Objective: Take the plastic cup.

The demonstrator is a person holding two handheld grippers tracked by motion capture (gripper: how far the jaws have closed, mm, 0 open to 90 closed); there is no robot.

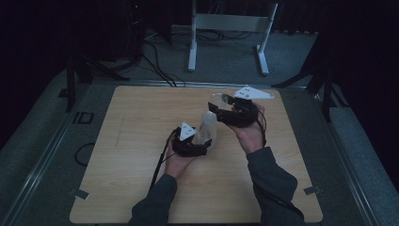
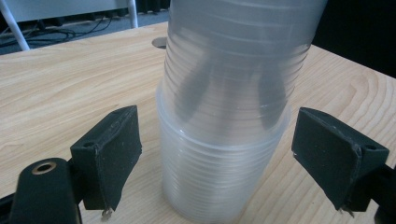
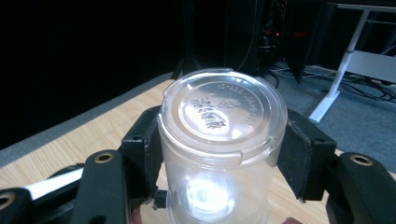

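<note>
We're at the middle of the table point(image 1: 141, 141) with a stack of clear plastic cups point(image 1: 207, 134) standing upside down on the wood, and the risk here is plain: the stack is tall, light and slippery, so if our left gripper point(image 1: 200, 147) nudges it off-centre as it comes in, the whole column could tip or skate across the table. In the left gripper view the stack point(image 2: 224, 116) sits squarely between the two black jaws, which stand spread wide with a clear gap on each side, so nothing is pinched there yet; the upper cups also seem to lean a touch against the bottom one, which makes a crooked squeeze more likely to pop them apart than to hold them. Over on the other side, our right gripper point(image 1: 221, 104) is held up off the table, above and just beyond the stack, and the right gripper view shows its jaws pressed against both sides of a single clear cup point(image 3: 222, 140), bottom end facing the camera. That cup is thin-walled, so too hard a squeeze could buckle it, and too soft a one could let it slip out while we move. If the job is pulling cups off the stack one by one, the trouble would be two cups coming away stuck together, or the base lifting along because the left jaws aren't yet clamping it down.
</note>
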